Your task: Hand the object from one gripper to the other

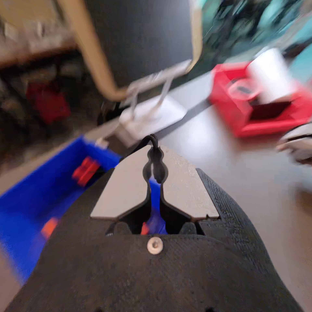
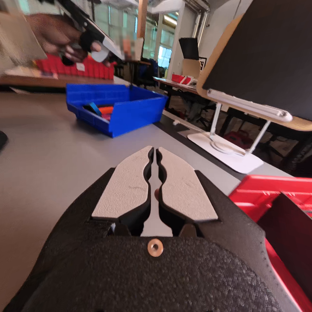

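Left wrist view, heavily blurred, shows the left gripper (image 1: 154, 148) with its fingers pressed together on a thin black object (image 1: 155, 162), a cord-like strip that pokes out past the tips and hangs down in the gap between the fingers. Below and to the left sits a blue bin (image 1: 42, 185) with red pieces inside; a red bin (image 1: 253, 121) lies off to the right on the grey table (image 1: 219, 168). A white stand (image 1: 152, 114) carries a dark screen (image 1: 140, 42) behind.

Right wrist view shows the right gripper (image 2: 155, 149) low over the table, fingers nearly together with a narrow slit between them and nothing held. The left gripper appears up high at the left, in a hand (image 2: 57, 37), above the blue bin.
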Motion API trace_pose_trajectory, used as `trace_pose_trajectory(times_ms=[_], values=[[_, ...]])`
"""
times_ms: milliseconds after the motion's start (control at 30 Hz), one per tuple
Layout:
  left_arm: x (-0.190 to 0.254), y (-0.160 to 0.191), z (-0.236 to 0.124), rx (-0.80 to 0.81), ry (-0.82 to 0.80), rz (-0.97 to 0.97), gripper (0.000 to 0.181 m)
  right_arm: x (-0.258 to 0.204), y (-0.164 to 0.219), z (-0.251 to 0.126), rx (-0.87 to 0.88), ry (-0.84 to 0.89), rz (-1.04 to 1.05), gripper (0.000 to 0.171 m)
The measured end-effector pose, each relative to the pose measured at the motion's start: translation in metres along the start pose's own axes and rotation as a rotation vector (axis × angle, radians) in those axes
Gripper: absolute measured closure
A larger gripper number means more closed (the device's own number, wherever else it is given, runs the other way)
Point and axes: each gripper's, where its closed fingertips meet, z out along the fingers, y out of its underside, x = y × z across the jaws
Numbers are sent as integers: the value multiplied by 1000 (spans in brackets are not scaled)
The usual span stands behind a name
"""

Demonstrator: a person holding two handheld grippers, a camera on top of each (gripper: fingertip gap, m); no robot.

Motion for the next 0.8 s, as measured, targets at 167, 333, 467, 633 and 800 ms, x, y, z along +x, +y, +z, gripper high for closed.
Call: trace_pose_trajectory(times_ms=[167, 333, 467, 633, 800], values=[[141, -94, -37, 496, 345, 98, 177, -33, -102, 33, 185, -187, 207, 149], [219, -90, -39, 600, 504, 163, 177, -61, -194, 38, 369, -515, 568, 121], [235, -69, -25, 549, 551, 212, 177, -52, -187, 36, 353, -424, 428, 169], [244, -56, -20, 489, 678, 172, 171, -40, -180, 20, 268, -421, 303, 168], [253, -45, -10, 434, 713, 161, 156, -25, -188, 2, 270, -416, 313, 168]])
